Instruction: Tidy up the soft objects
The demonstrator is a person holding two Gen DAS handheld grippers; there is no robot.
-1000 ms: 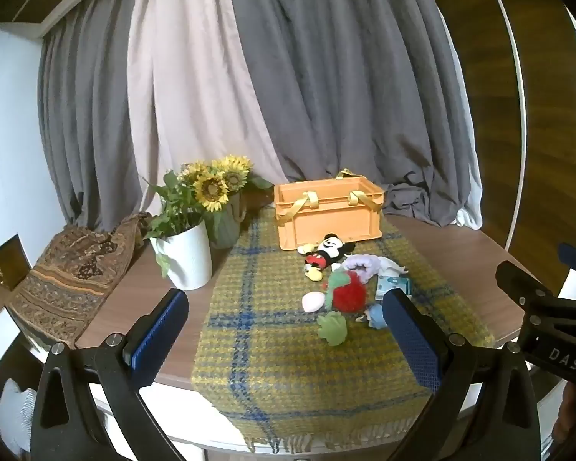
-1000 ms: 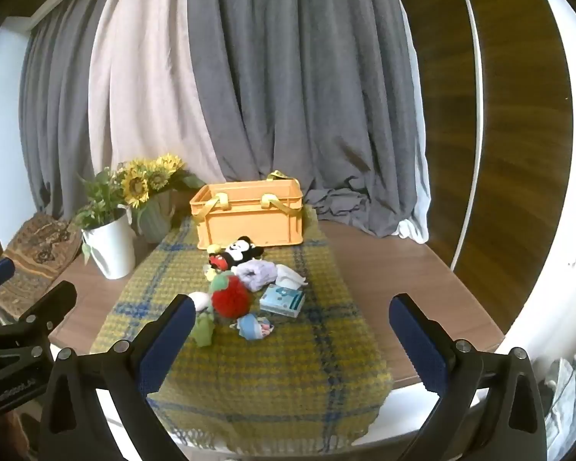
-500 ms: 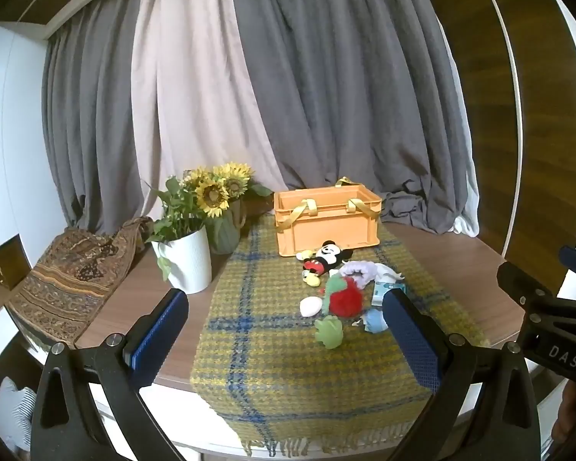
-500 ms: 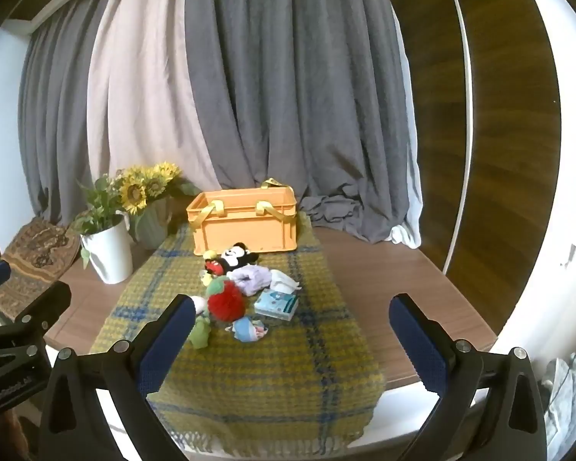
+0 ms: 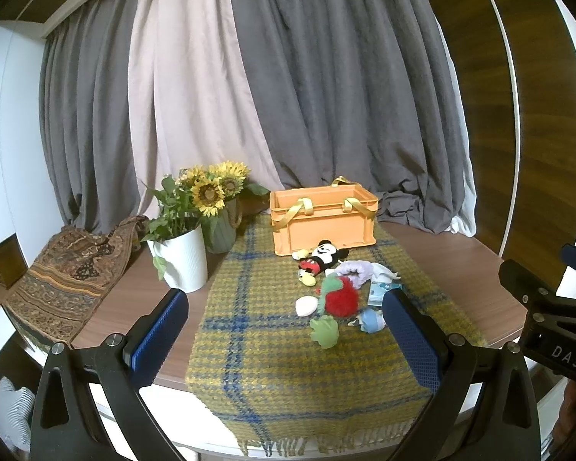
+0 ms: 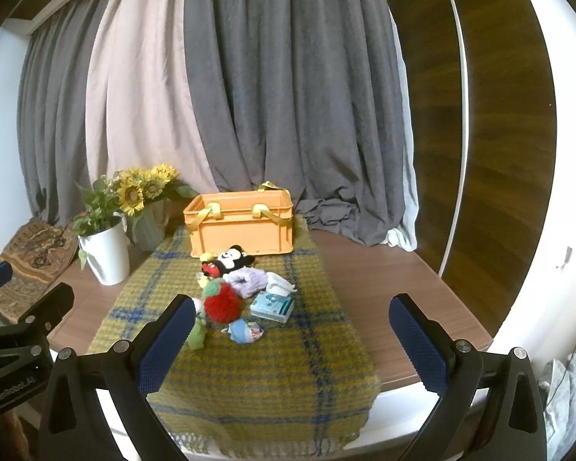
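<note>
my left gripper (image 5: 286, 340) and right gripper (image 6: 292, 340) are both wide apart and hold nothing. the soft toys (image 6: 226, 301) lie in a heap just in front of the orange crate (image 6: 242, 226). i should approach slowly and pinch one toy only. only the right view shows the tissue pack (image 6: 271, 306) fully.

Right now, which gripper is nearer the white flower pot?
Left. The left gripper has the white flower pot ahead, slightly to its left; the right gripper sees it far off to its left.
</note>
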